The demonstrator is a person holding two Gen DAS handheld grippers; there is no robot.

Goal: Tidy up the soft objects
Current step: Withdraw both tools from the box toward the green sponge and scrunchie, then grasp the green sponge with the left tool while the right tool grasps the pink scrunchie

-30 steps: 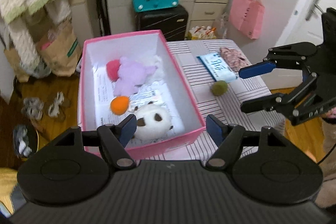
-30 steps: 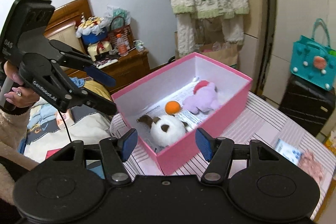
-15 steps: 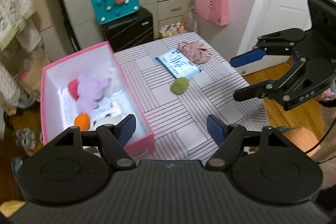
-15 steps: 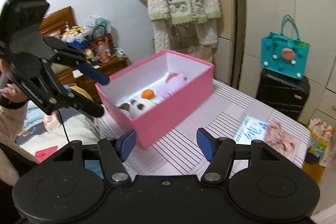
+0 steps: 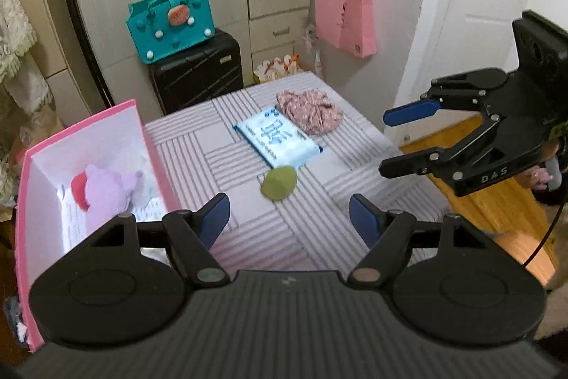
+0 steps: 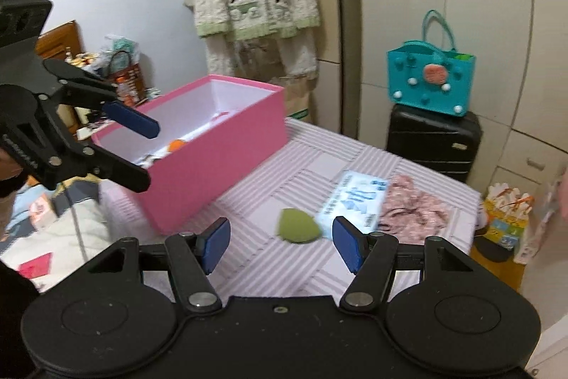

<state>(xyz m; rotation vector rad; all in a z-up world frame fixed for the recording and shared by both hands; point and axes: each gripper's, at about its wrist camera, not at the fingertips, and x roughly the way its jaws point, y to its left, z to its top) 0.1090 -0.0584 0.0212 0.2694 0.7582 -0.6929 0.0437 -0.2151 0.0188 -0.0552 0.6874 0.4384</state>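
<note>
**Both grippers turned from the pink box toward the loose items on the striped table.**

Compared with a second ago, the left gripper (image 5: 288, 215) no longer frames the pink box (image 5: 149, 144), which now sits at the left edge of its view with the purple plush (image 5: 106, 190) inside; the green soft ball (image 5: 279, 182) lies on the striped tablecloth (image 5: 248, 237) just beyond its jaws, which stand wide open and empty. The right gripper (image 6: 280, 240), likewise open and empty, has swung off the box and now brackets the green ball in its own view. Touching the ball's far side lies a blue-and-white tissue pack (image 5: 278, 137), with a pink floral cloth (image 5: 309, 111) against its far right edge.
</note>
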